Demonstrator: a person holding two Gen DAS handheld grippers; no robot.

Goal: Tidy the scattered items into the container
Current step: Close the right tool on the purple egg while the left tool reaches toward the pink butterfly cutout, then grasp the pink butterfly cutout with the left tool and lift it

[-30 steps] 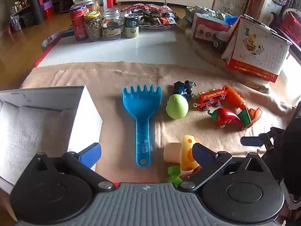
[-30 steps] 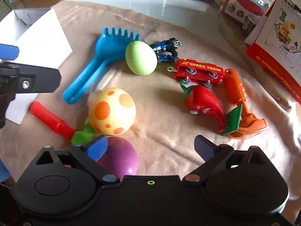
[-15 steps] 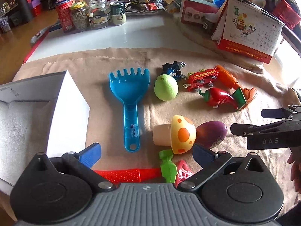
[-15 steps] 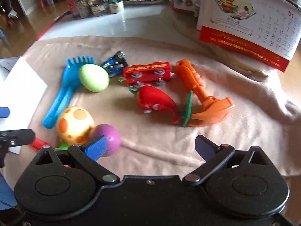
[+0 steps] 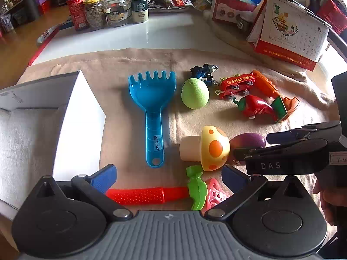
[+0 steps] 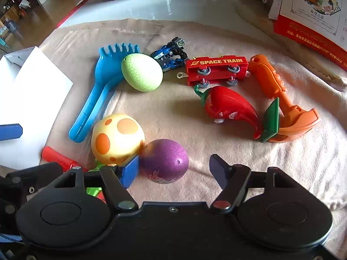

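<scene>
A purple egg (image 6: 164, 160) lies on the beige cloth against a yellow spotted mushroom (image 6: 117, 138). My right gripper (image 6: 174, 169) straddles the egg and its jaws are closing. The left pad touches the egg and the right pad stands clear of it. In the left wrist view the right gripper (image 5: 252, 145) reaches in from the right over the purple egg (image 5: 249, 139). My left gripper (image 5: 169, 176) is open, with a red toy hammer (image 5: 141, 195) lying below its fingers and untouched. The white box (image 5: 82, 117) stands at the left.
A blue rake (image 5: 151, 99), green egg (image 5: 195, 93), blue robot toy (image 5: 203, 71), red train (image 5: 236, 83), red chili (image 5: 256, 106) and orange shovel (image 5: 266, 86) lie on the cloth. Jars (image 5: 117, 8) and a calendar (image 5: 290, 36) stand behind. A hand (image 5: 329, 195) is at the right.
The right gripper has come in from the right to the purple egg and its jaws have narrowed around it. The left gripper has hardly moved.
</scene>
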